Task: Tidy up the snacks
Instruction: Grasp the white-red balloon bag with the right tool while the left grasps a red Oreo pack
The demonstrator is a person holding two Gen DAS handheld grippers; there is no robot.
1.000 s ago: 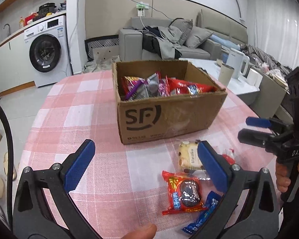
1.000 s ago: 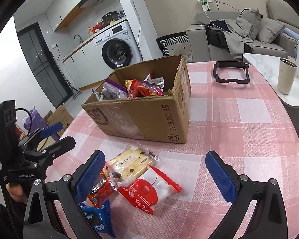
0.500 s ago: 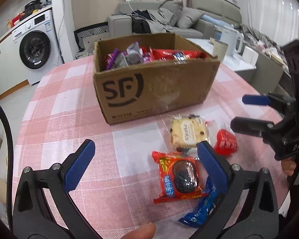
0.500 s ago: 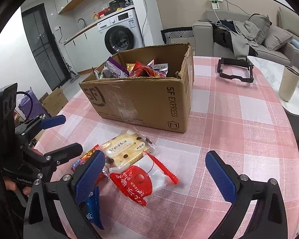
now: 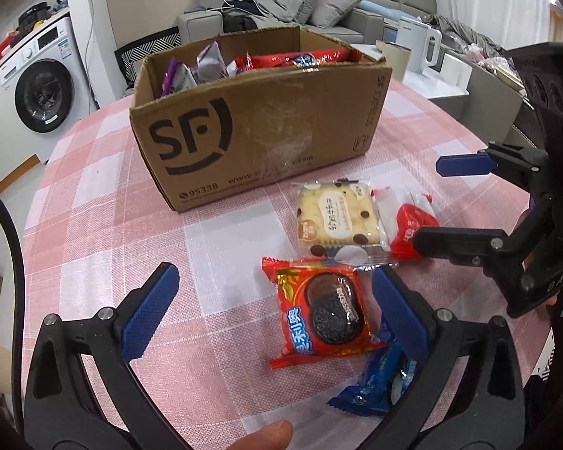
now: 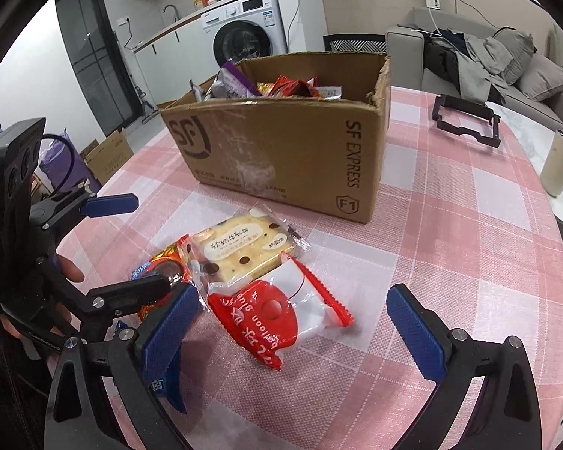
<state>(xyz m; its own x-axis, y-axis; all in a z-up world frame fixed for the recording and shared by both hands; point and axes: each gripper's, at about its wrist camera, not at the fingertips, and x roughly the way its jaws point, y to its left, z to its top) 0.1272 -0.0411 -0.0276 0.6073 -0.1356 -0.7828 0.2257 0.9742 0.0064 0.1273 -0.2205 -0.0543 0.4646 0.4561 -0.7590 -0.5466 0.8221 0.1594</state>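
Snacks lie on the table near the box: red cookie pack, cracker pack, blue pack. Left gripper and right gripper both have fingers wide apart, holding nothing.

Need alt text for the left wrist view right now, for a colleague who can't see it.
The open left gripper hovers over a pink checked table, its fingers flanking a red cookie packet. Beyond lie a biscuit packet, the open right gripper and a snack-filled cardboard box.
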